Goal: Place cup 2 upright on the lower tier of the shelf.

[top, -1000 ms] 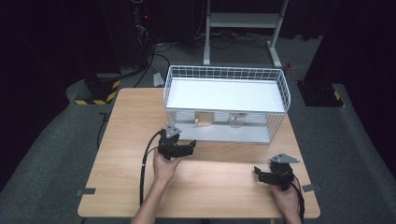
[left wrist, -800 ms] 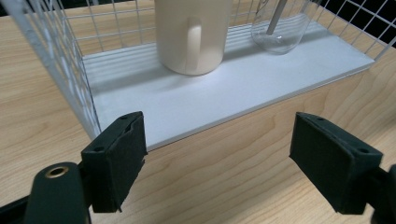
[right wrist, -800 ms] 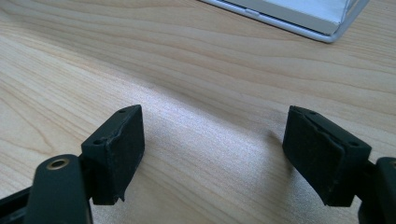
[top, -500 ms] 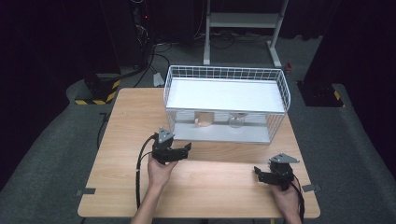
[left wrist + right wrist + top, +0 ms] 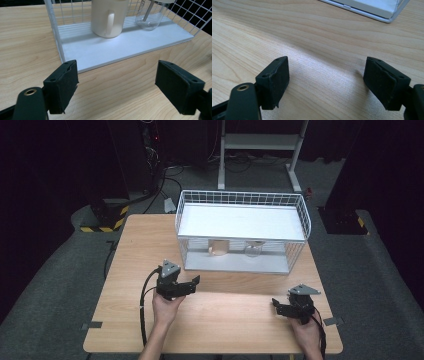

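High view: left gripper [image 5: 196, 281] at lower centre-left, jaws apart and empty, aimed at the wire rack [image 5: 243, 199]; right gripper [image 5: 274, 303] at lower right, likewise open over bare table [image 5: 130, 250]. Left gripper view: cream mug [image 5: 108, 17] at top centre on the rack's lower shelf, glass jar [image 5: 149, 15] beside it. Probably rigid, glazed, slippery; best pinched across the handle or rim. Right gripper view: wide jaws, nothing between.

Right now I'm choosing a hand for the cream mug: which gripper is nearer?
Left. The left gripper sits just before the cream mug; the right gripper lies off near the table's corner.
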Demonstrator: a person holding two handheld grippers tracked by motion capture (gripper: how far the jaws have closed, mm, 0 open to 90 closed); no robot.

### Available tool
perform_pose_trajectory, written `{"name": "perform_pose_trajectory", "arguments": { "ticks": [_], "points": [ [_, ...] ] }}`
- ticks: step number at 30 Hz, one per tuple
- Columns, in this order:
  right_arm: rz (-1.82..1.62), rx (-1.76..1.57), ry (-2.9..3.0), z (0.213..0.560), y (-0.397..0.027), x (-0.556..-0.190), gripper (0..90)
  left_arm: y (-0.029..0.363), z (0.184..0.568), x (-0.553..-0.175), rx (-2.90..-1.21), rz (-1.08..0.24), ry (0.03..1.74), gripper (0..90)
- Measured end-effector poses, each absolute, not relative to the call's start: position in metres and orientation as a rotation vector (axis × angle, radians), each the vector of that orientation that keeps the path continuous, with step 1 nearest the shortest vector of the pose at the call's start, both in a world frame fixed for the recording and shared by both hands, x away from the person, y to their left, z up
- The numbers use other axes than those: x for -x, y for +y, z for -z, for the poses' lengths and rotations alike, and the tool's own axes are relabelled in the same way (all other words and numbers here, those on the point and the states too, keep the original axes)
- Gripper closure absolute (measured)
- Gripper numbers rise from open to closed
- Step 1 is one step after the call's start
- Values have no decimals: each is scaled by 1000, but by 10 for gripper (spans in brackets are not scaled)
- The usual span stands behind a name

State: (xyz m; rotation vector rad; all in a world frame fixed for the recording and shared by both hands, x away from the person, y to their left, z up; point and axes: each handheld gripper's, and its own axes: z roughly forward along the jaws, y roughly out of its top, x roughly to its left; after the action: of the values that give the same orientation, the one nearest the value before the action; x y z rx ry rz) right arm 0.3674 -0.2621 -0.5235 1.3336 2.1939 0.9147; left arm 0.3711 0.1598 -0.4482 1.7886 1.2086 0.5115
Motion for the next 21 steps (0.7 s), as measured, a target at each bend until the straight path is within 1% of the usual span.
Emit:
{"name": "perform_pose_trajectory", "arguments": {
  "ticks": [21],
  "points": [
    [-913,-1336,2193,523,-262,-367,211,168,446,-347,-1785,-547,1213,187]
  ]
}}
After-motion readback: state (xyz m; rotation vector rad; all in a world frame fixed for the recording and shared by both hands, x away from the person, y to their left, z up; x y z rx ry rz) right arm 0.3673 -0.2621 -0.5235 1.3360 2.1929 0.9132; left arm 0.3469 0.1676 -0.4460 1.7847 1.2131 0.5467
